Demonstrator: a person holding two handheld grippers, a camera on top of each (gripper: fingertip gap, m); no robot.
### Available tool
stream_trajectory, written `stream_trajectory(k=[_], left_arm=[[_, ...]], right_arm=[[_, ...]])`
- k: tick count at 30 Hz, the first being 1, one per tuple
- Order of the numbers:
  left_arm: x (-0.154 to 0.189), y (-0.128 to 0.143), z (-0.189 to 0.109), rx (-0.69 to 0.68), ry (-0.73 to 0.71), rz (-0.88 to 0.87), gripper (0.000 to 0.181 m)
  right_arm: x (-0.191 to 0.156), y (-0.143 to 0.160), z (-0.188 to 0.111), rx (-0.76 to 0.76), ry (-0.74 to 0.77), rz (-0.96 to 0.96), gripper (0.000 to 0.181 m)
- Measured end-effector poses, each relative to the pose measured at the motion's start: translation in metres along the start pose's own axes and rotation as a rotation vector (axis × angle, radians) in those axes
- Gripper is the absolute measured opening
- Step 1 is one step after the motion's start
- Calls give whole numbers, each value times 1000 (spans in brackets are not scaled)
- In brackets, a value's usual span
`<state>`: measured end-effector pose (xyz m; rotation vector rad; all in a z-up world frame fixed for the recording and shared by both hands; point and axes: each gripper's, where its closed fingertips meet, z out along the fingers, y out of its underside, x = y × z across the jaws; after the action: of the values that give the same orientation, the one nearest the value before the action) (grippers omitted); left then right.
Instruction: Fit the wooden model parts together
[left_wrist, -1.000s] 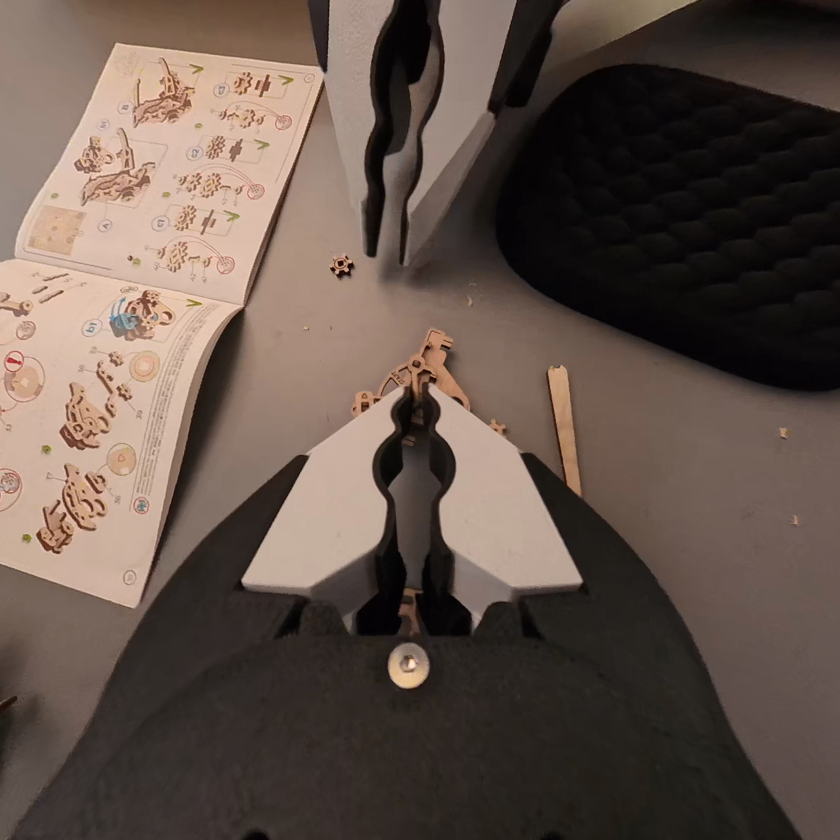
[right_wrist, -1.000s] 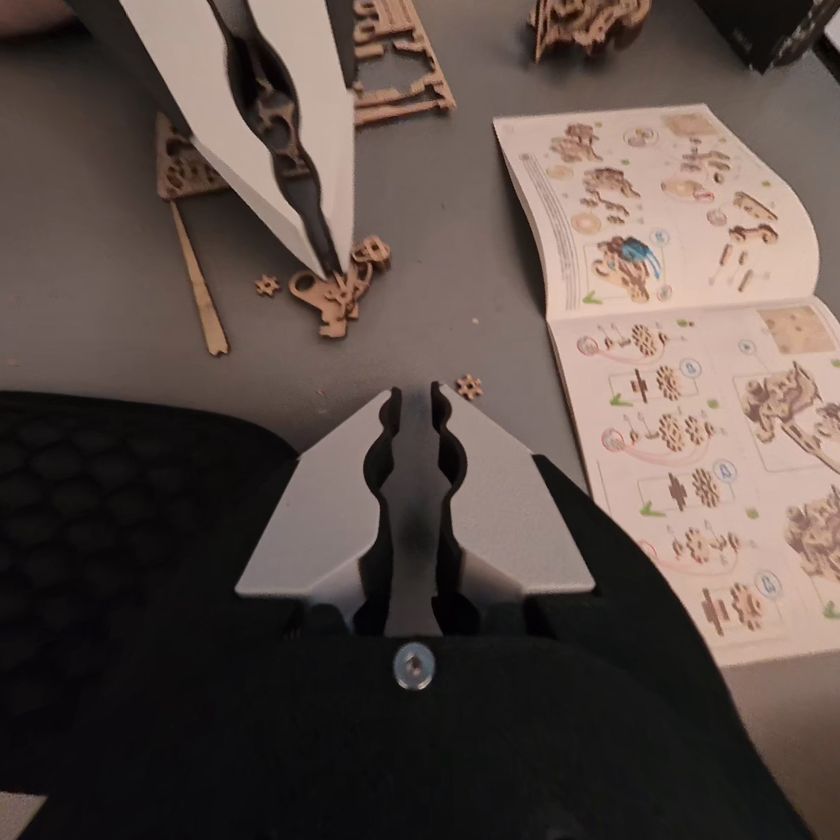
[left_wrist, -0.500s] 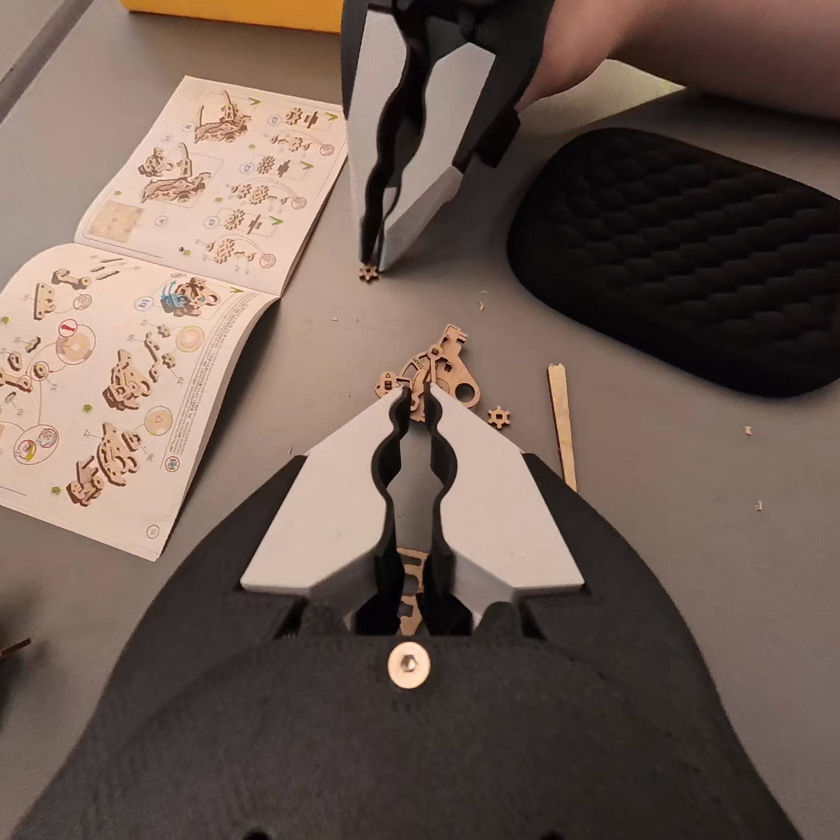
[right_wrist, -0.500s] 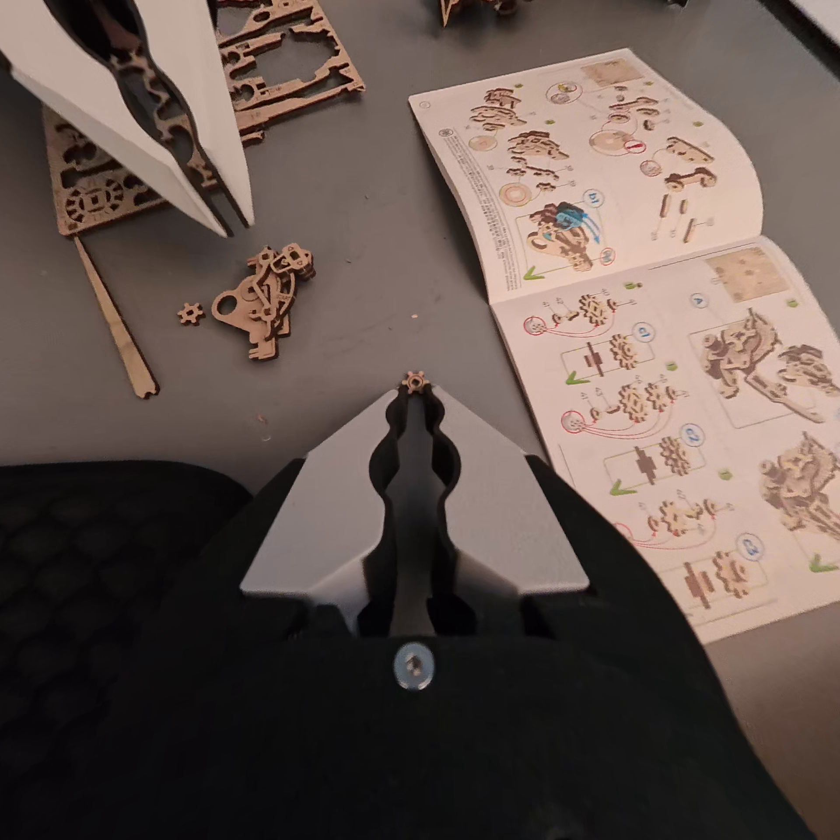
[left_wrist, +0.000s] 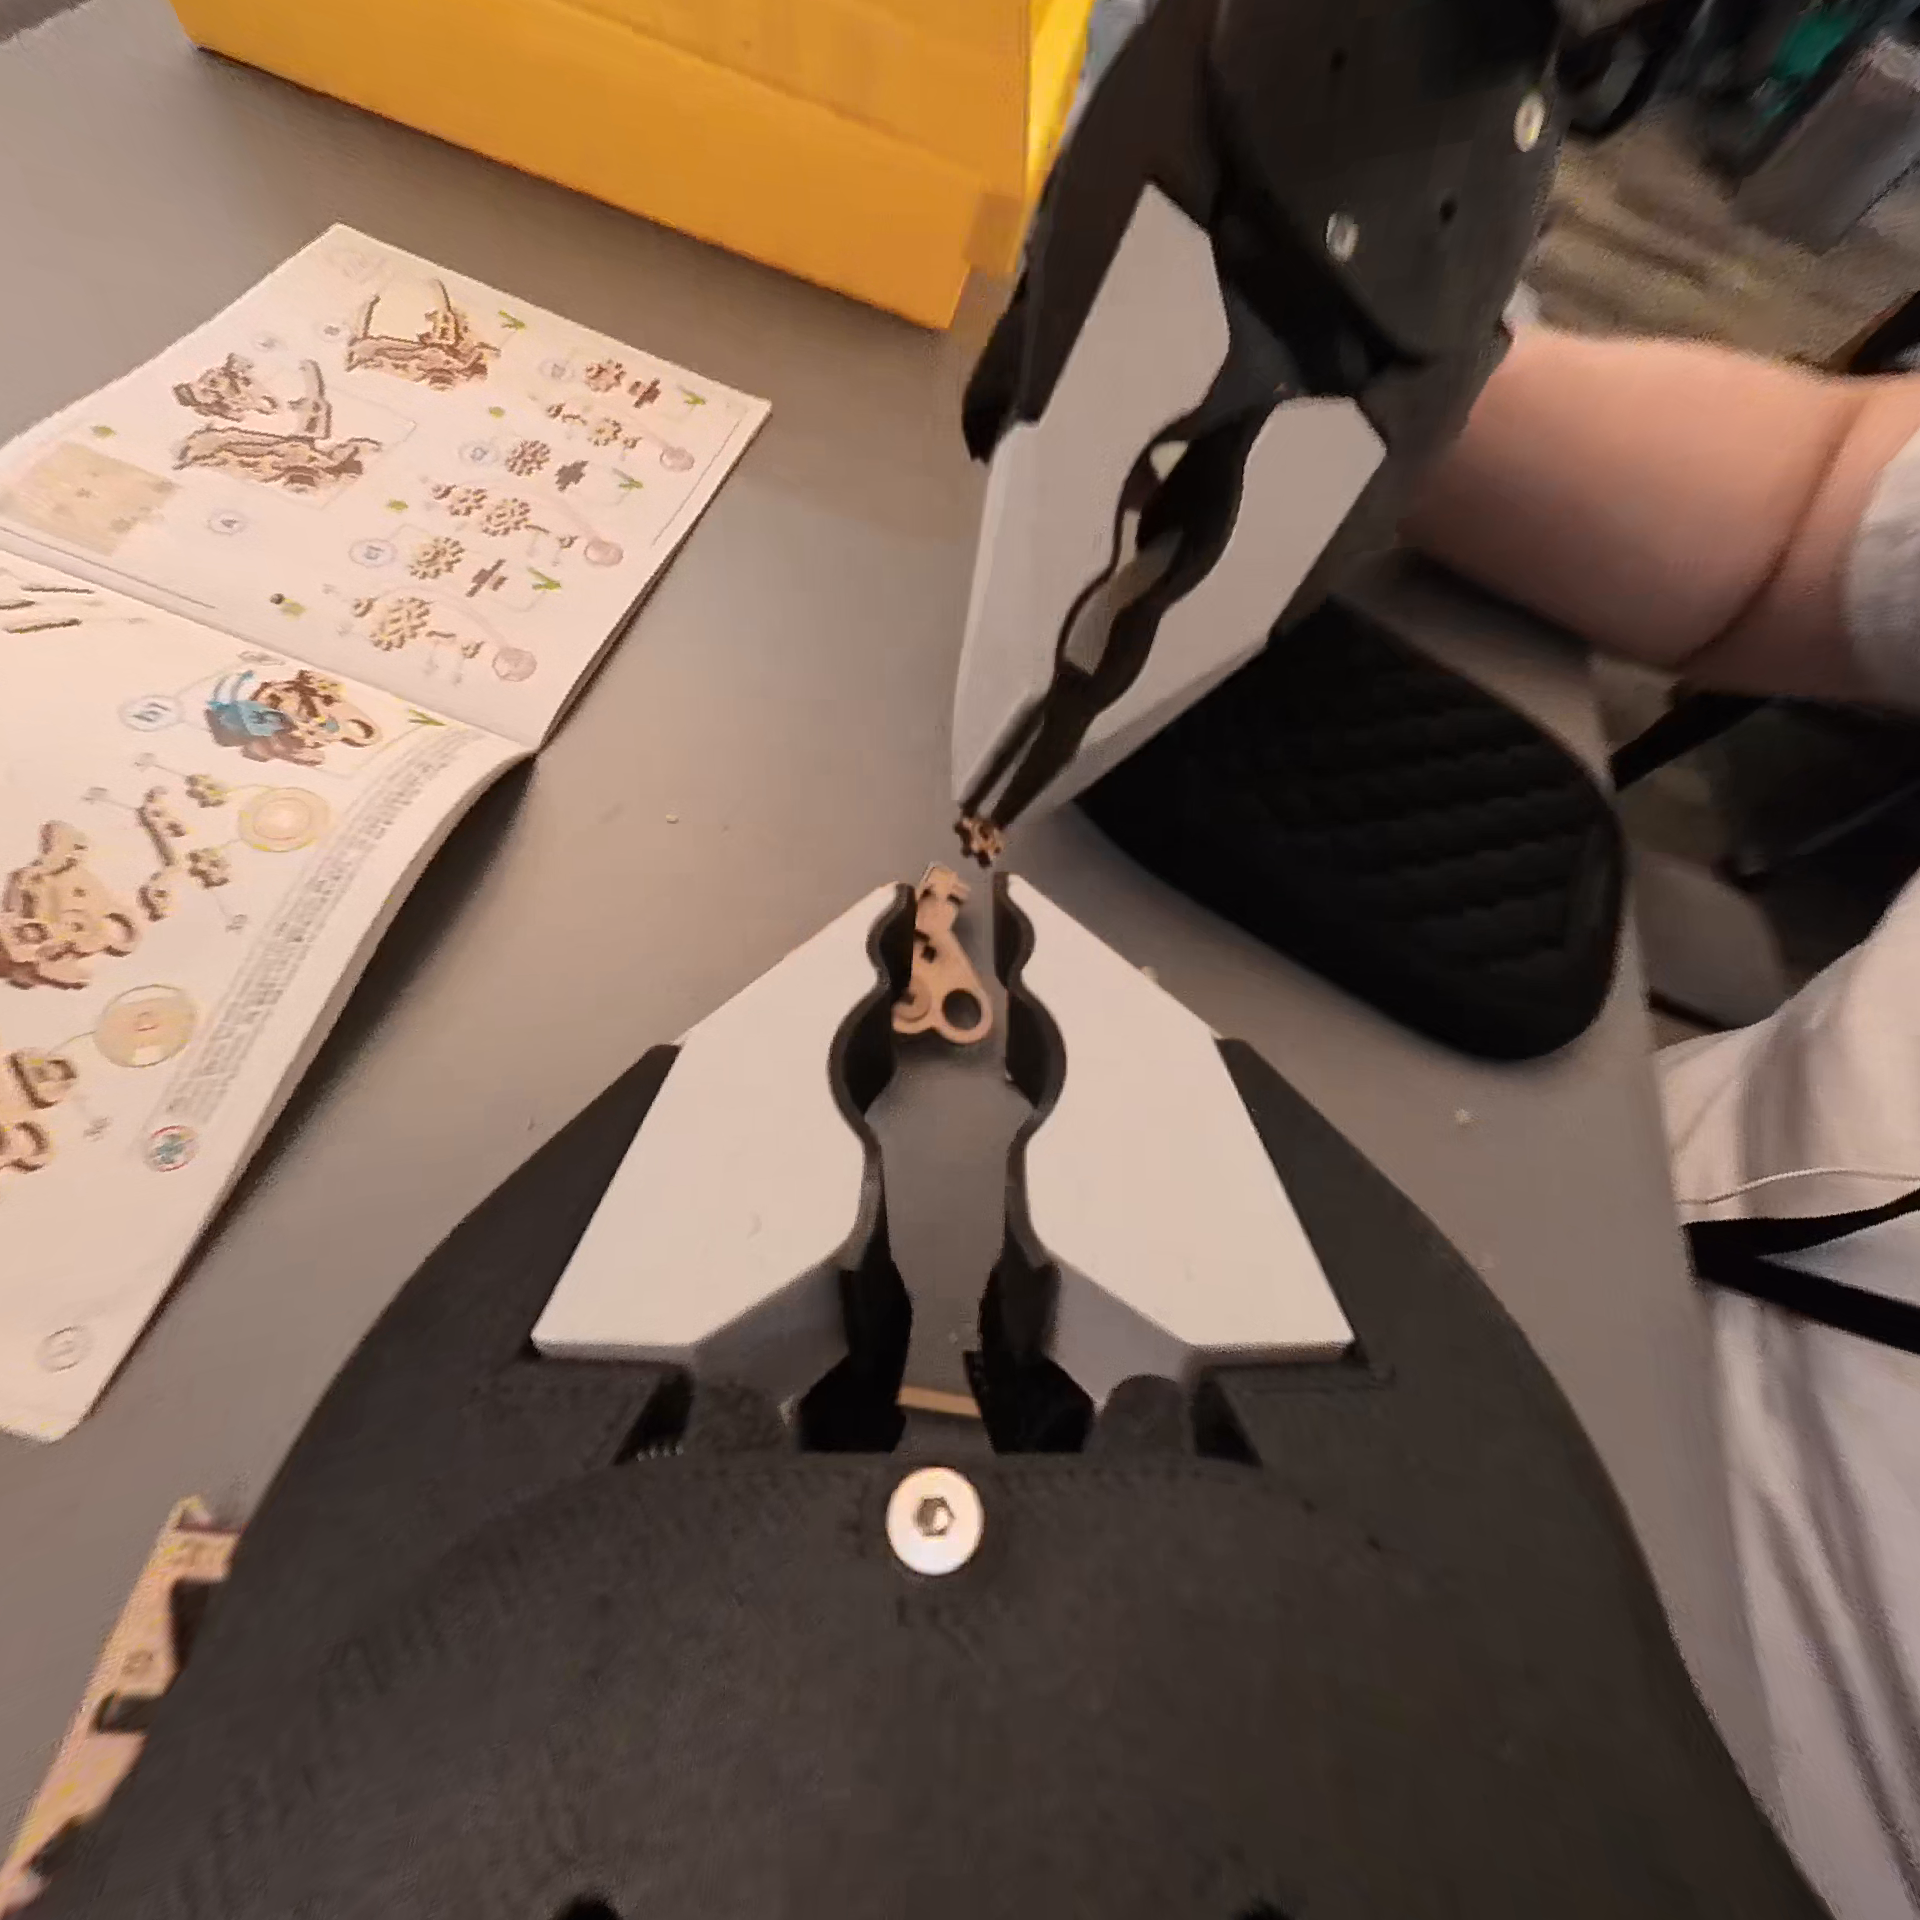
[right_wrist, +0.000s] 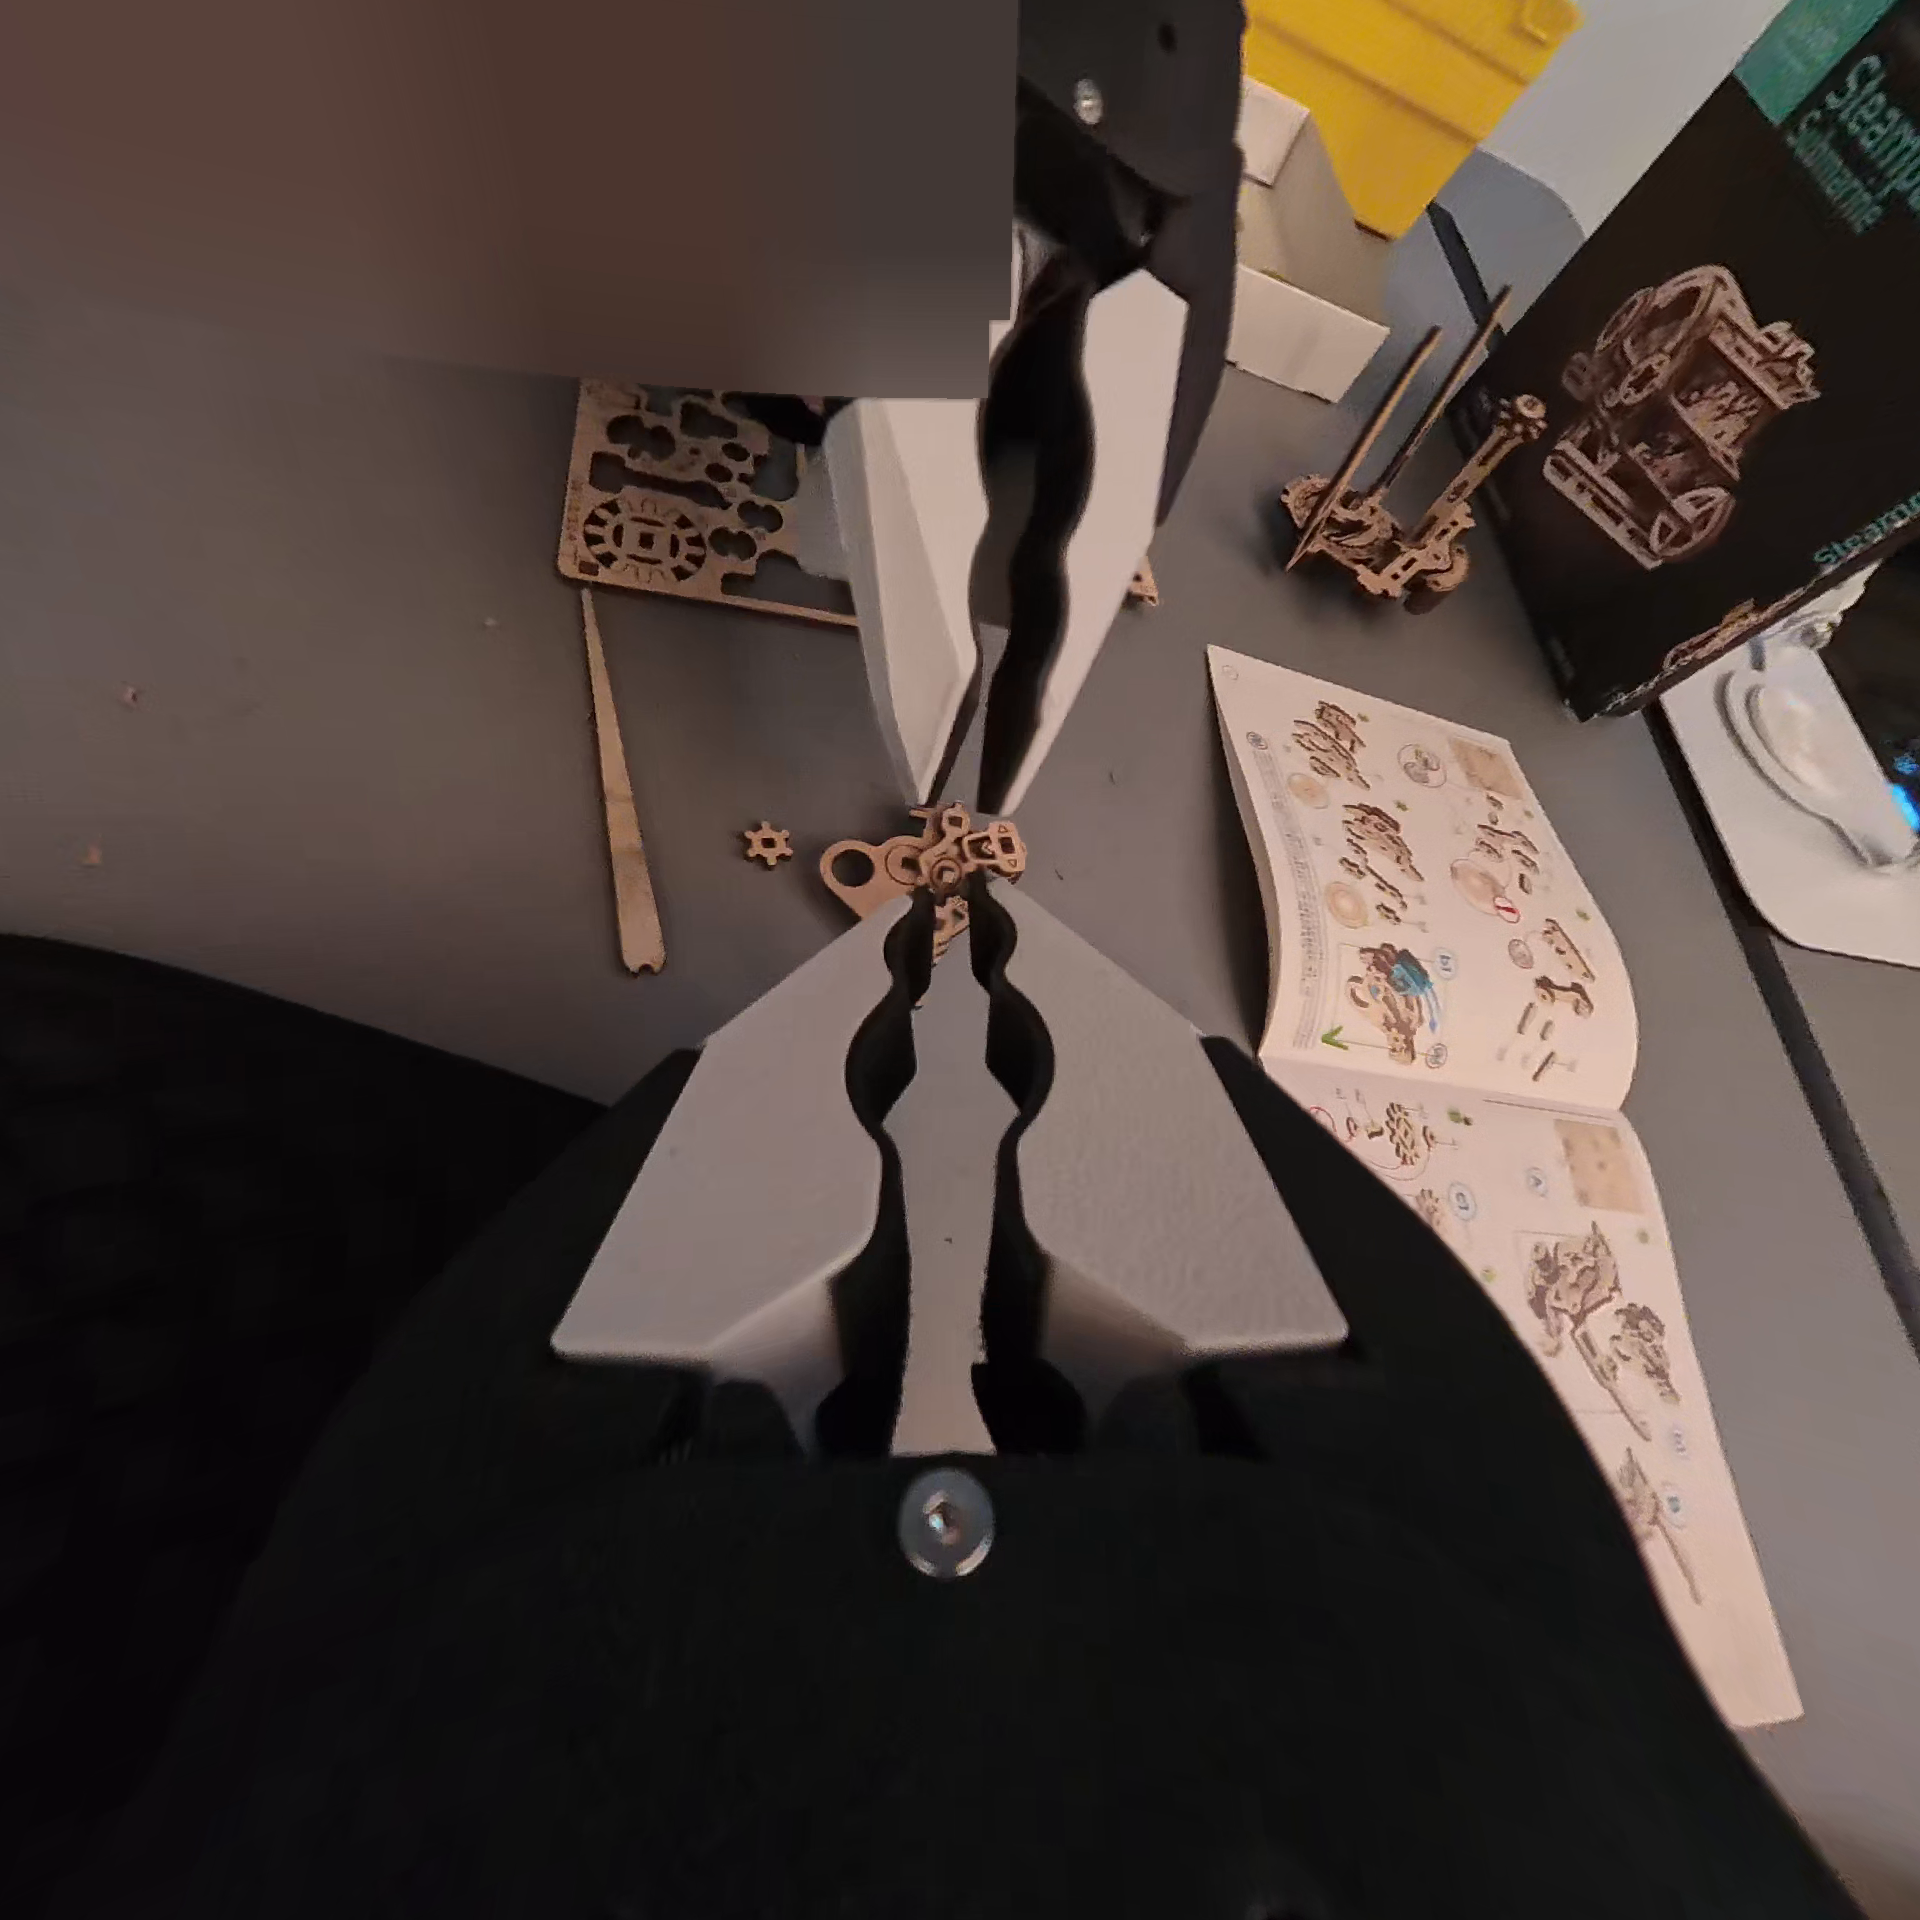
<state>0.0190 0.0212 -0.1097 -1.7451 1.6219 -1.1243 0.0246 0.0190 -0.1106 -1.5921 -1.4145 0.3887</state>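
Observation:
My left gripper (left_wrist: 951, 888) is shut on a small wooden assembly (left_wrist: 943, 997) with a round hole and holds it upright above the grey table. My right gripper (left_wrist: 985, 816) comes in from the upper right, shut on a tiny wooden gear (left_wrist: 980, 837) just beyond the assembly's top. In the right wrist view my right gripper (right_wrist: 940, 920) holds the gear (right_wrist: 945, 902) against the assembly (right_wrist: 883, 871), which hangs from the left gripper (right_wrist: 971, 805) above it. I cannot tell whether the gear is seated.
An open instruction booklet (left_wrist: 312, 623) lies left, a black pad (left_wrist: 1403, 831) right, a yellow box (left_wrist: 675, 135) behind. In the right wrist view: a loose gear (right_wrist: 769, 842), a wooden stick (right_wrist: 623, 810), a parts sheet (right_wrist: 665, 499), a part-built model (right_wrist: 1382, 530), a black box (right_wrist: 1714, 364). Left and right tips are no more than a few centimetres apart.
The left gripper has picked the assembly up off the table. The right gripper has closed on the small gear, lifted it and brought it to the assembly.

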Motion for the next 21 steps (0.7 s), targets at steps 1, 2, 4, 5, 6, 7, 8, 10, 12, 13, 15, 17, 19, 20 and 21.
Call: stream_trajectory(k=[1, 2, 4, 5, 6, 7, 8, 10, 12, 13, 15, 17, 19, 20, 21], left_arm=[[2, -2, 0, 13, 30, -30, 15], [4, -4, 0, 24, 53, -59, 14], [6, -7, 0, 39, 99, -112, 13], [9, -7, 0, 43, 131, -137, 12], [10, -7, 0, 41, 156, -166, 12], [13, -6, 1, 36, 188, -191, 11], [17, -5, 1, 33, 229, -210, 9], [20, -4, 0, 33, 270, -235, 3], [22, -5, -2, 42, 291, -239, 1], [23, -5, -3, 42, 301, -240, 1], [25, -5, -3, 38, 312, -240, 2], [26, -2, -2, 23, 316, -247, 2], [26, 2, 0, 4, 321, -262, 6], [27, 2, 0, 3, 325, -267, 10], [28, 1, 0, 8, 334, -272, 10]], right_arm=[[-1, -1, 0, -1, 4, -20, 5], [-3, -2, 1, 3, 0, -36, 5], [-3, -4, 1, 3, 12, -59, 5], [-4, -6, 1, 6, 12, -71, 5], [-4, -7, 1, 11, 17, -84, 5], [-5, -8, 0, 17, 22, -96, 4], [-6, -9, 0, 21, 17, -106, 4], [-9, -12, -1, 33, 8, -121, 4], [-10, -14, -3, 50, 8, -134, 4], [-10, -16, -3, 57, 6, -136, 4], [-12, -17, -5, 65, 1, -146, 4], [-12, -17, -5, 68, 1, -156, 4], [-12, -19, -6, 73, 6, -160, 3], [-12, -19, -6, 69, 6, -166, 3], [-13, -18, -6, 61, 6, -172, 3]])
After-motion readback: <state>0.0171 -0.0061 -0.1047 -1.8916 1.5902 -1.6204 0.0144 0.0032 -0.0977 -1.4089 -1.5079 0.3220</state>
